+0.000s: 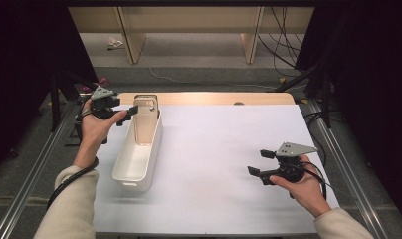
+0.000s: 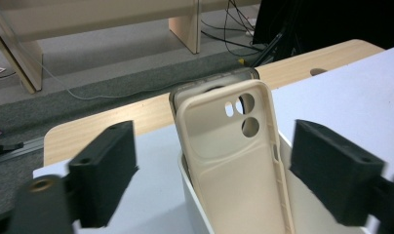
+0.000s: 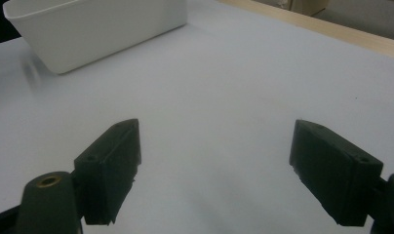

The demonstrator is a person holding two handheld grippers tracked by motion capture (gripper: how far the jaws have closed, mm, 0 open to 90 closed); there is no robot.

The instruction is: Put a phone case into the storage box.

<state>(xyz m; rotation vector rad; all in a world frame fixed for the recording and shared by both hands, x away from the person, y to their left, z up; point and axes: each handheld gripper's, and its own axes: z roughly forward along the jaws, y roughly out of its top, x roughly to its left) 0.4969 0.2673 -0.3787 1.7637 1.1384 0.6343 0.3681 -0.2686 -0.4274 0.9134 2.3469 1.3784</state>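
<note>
A beige phone case (image 1: 145,119) stands on end in the far end of a long white bin (image 1: 139,159), leaning back against a second, greyish case (image 2: 209,80). My left gripper (image 1: 131,110) is at the bin's far left corner, open. In the left gripper view, its jaws stand wide on either side of the beige case (image 2: 234,161) with a gap on each side, and neither pad touches it. My right gripper (image 1: 256,162) hovers low over the white table sheet at the right, open with nothing between its jaws (image 3: 214,170).
The white sheet (image 1: 224,149) covers a wooden table whose far edge (image 1: 204,97) shows bare. The bin's near end (image 3: 88,29) lies to the right gripper's left. Metal rails (image 1: 35,169) run along both table sides. Shelf legs and cables (image 1: 283,45) are on the floor beyond.
</note>
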